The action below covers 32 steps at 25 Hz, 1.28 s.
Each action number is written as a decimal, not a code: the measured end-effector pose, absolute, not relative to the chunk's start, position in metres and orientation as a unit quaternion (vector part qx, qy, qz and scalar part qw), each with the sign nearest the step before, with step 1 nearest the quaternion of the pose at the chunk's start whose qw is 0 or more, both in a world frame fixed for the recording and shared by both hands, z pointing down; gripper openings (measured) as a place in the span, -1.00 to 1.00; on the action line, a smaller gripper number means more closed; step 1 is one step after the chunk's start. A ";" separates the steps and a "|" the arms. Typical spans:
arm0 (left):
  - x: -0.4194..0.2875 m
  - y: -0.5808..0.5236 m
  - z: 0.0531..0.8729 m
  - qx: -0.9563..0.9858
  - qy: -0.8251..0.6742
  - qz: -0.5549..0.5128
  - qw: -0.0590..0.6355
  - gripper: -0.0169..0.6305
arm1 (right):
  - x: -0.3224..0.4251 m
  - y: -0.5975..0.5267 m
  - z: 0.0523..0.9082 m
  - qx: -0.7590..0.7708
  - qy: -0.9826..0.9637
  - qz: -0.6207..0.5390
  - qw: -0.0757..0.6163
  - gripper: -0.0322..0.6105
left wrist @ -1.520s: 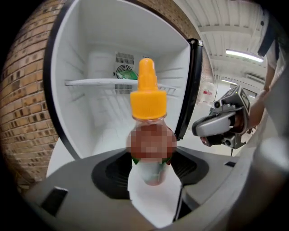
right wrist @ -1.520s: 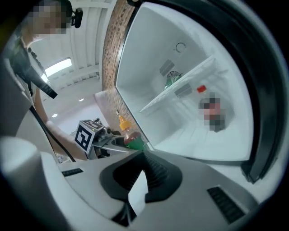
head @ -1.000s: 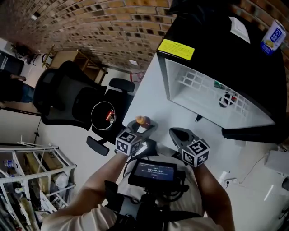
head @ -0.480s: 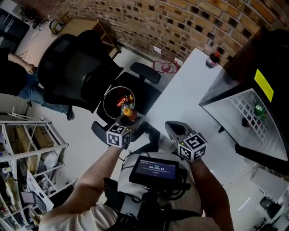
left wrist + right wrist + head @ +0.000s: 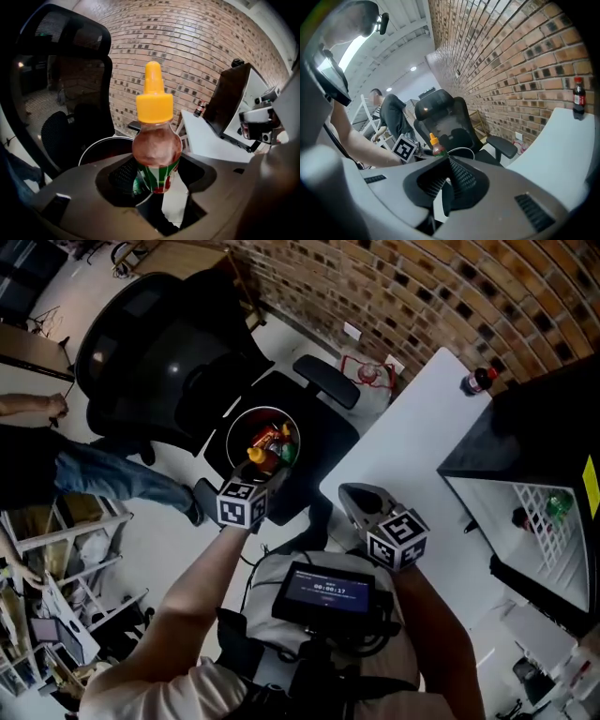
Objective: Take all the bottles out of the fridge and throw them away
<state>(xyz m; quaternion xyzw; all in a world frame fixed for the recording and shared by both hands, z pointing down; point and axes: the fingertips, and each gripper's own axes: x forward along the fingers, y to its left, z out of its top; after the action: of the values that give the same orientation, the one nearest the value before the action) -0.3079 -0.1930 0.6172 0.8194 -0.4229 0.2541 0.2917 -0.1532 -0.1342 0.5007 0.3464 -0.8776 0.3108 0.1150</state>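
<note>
My left gripper is shut on a small bottle of red-brown liquid with a yellow nozzle cap and a green and red label. It holds the bottle upright at the near rim of a round bin that has other bottles in it. The bin's rim shows just behind the bottle in the left gripper view. My right gripper hovers over the white table's near corner, shut and empty. The black fridge stands open at the right, with a dark bottle and a green one on its wire shelf.
A cola bottle stands at the table's far edge by the brick wall. A black office chair stands behind the bin, and a chair armrest beside it. A person's jeans-clad leg is at the left, with wire shelving below.
The view has swung from the fridge to the floor at the left. My left gripper carried the bottle off the table's edge to the bin. The right gripper stayed shut beside it.
</note>
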 end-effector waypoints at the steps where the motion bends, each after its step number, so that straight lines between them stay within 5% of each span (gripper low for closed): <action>1: -0.316 -0.201 0.622 0.813 -0.430 0.263 0.291 -0.06 | -0.155 -0.136 0.501 0.344 -0.879 0.310 0.117 -0.89; 18: -0.349 -0.223 0.817 0.675 -0.233 0.586 0.382 -0.05 | -0.121 -0.131 0.532 0.389 -0.827 0.374 0.160 -0.89; 24: -0.344 -0.202 0.859 0.618 -0.182 0.625 0.441 -0.04 | -0.112 -0.113 0.547 0.412 -0.802 0.398 0.168 -0.89; 32: -0.352 -0.210 0.862 0.591 -0.223 0.650 0.423 -0.02 | -0.091 -0.100 0.549 0.444 -0.783 0.402 0.168 -0.89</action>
<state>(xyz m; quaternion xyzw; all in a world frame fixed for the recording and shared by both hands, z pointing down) -0.3515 -0.2099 0.8616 0.5910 -0.2226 0.6498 0.4230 -0.0910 -0.1000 0.5487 0.4441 -0.7827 0.4024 0.1680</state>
